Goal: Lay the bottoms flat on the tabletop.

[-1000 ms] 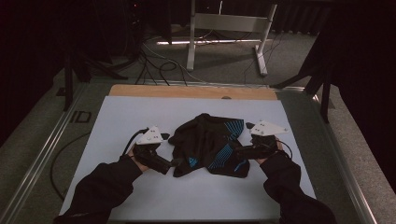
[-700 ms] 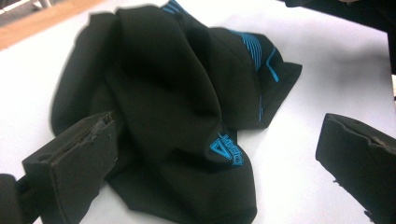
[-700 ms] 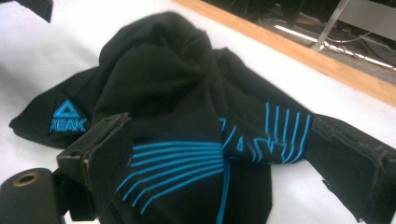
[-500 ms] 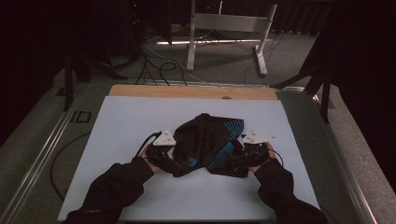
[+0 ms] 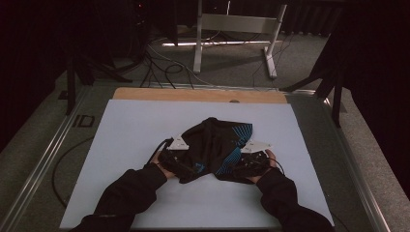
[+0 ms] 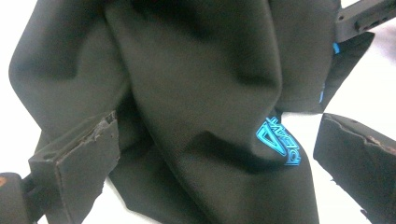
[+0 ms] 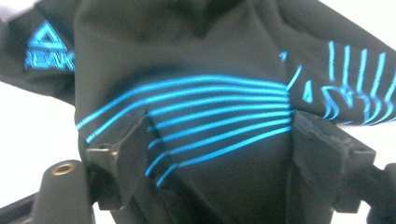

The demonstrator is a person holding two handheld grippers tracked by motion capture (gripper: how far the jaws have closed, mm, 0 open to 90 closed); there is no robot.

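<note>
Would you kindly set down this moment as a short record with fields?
garment: black garment with blue stripes, crumpled mid-table
surface: white table top
left gripper: at the garment's near left edge, jaws apart, cloth between them
right gripper: at the near right edge, jaws just been closing, striped cloth between them, not yet pinched
logo: blue print in the left gripper view
beyond the table: cables on the floor

dim, murky high view with dark surroundings; soft, blurred close-ups against overexposed white background
</note>
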